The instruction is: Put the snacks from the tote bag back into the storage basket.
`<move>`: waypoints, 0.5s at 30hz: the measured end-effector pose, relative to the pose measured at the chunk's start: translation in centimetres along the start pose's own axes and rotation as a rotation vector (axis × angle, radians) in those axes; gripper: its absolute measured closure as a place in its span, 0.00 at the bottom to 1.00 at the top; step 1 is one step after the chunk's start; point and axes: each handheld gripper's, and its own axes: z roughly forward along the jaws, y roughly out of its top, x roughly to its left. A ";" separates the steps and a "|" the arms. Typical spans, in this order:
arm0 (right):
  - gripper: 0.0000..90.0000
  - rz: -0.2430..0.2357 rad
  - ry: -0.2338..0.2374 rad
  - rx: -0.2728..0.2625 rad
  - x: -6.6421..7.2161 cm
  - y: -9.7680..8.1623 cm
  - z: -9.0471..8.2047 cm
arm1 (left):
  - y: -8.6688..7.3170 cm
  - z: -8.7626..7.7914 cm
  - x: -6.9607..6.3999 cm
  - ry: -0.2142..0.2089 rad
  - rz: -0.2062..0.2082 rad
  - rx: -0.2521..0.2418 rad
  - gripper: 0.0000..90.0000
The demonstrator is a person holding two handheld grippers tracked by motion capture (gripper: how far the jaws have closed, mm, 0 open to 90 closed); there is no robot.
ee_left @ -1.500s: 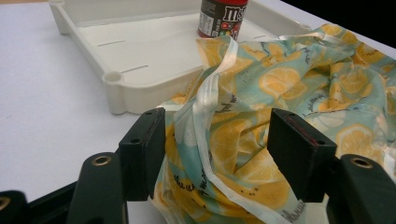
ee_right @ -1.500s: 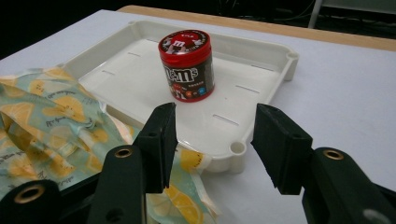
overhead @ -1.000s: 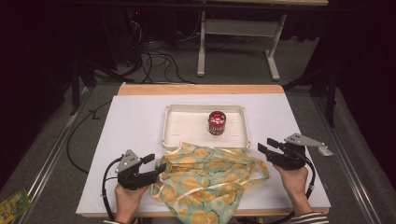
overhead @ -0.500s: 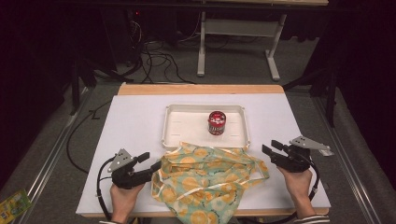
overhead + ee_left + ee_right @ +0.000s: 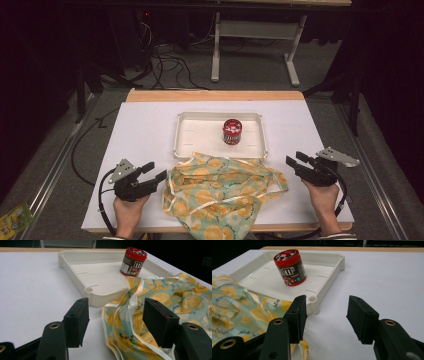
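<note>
A lemon-print cloth (image 5: 220,192) with pale ribbon trim lies crumpled at the table's front middle, its far edge draped over the near rim of a white tray (image 5: 218,116). A red-lidded candy jar (image 5: 231,131) stands upright in the tray. My left gripper (image 5: 156,170) rests at the cloth's left edge, open. In the left gripper view the cloth (image 5: 175,295) reaches between and under the wide jaws of that gripper (image 5: 116,307), unpinched. My right gripper (image 5: 294,158) sits open just right of the cloth. In its own view the right gripper (image 5: 327,302) faces the tray corner (image 5: 329,267) and jar (image 5: 290,267).
The white tabletop (image 5: 145,130) has bare room left and right of the tray. A wooden strip (image 5: 215,95) runs along the far edge. Cables (image 5: 165,60) and a table frame (image 5: 255,35) lie on the floor beyond.
Both grippers have eased slightly outward from the cloth, the left one to the left, the right one to the right. The cloth, tray and jar have stayed put.
</note>
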 end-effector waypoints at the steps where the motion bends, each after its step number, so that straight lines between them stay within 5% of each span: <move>1: 0.56 0.000 0.000 0.000 0.0 0.0 0.0 | 0.0 0.0 0.0 0.000 0.000 0.000 0.43; 15: 0.56 0.028 -0.024 0.008 -1.0 -0.7 0.1 | -0.3 0.2 1.1 0.039 -0.019 0.016 0.43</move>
